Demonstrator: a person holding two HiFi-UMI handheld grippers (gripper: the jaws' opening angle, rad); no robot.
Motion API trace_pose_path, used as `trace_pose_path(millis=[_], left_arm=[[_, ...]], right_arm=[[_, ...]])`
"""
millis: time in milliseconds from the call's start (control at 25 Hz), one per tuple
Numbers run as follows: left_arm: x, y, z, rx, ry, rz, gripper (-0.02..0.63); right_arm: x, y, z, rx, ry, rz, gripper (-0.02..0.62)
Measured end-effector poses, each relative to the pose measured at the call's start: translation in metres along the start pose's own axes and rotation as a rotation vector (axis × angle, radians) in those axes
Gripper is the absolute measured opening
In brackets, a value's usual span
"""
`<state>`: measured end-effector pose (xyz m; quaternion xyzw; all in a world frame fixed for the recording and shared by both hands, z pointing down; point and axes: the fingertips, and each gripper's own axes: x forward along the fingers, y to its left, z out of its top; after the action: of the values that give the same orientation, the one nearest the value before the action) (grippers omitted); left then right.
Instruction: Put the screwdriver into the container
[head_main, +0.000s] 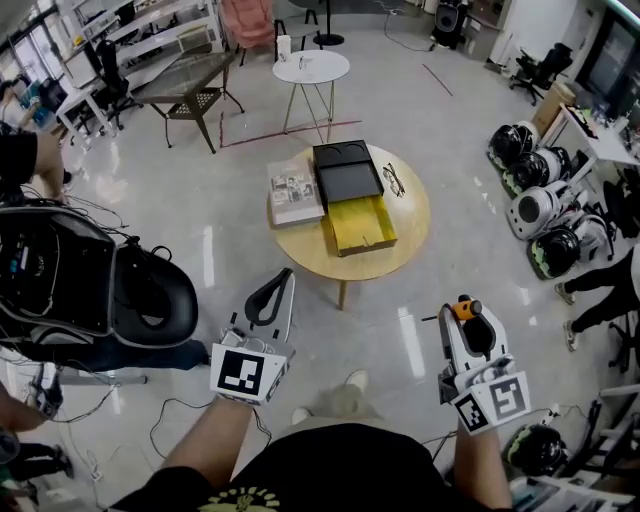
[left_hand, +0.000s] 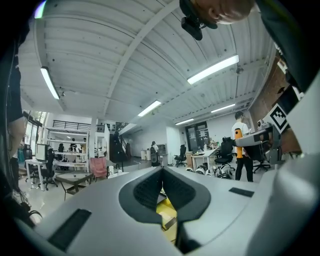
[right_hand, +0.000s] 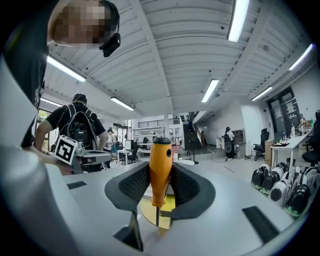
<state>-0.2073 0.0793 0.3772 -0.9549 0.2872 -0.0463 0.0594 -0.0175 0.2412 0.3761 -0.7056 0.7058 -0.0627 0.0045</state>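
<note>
My right gripper (head_main: 466, 311) is shut on an orange-handled screwdriver (head_main: 463, 309), low at the right and well short of the table. In the right gripper view the screwdriver (right_hand: 160, 170) stands upright between the black pads, its metal shaft pointing down. An open yellow container (head_main: 360, 222) lies on the round wooden table (head_main: 405, 240) ahead, and shows as a yellow patch (right_hand: 170, 204) behind the jaws. My left gripper (head_main: 283, 276) hangs at the lower left, shut with nothing in it. Its pads (left_hand: 150, 187) meet at the tip, with the container (left_hand: 167, 214) visible below them.
On the table a black box (head_main: 345, 170) sits behind the container, a book (head_main: 293, 192) to its left and glasses (head_main: 393, 181) to its right. A black chair (head_main: 150, 295) stands at the left, white robots (head_main: 535, 210) at the right, and a small white table (head_main: 311, 67) beyond.
</note>
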Motion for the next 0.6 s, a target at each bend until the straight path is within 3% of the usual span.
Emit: trace_pose_path(millis=[600], left_arm=[[0.074,-0.009,0.018,-0.010,0.008,0.060,0.017]], right_arm=[[0.045,-0.064,0.013,-0.016,0.004,0.086,0.140]])
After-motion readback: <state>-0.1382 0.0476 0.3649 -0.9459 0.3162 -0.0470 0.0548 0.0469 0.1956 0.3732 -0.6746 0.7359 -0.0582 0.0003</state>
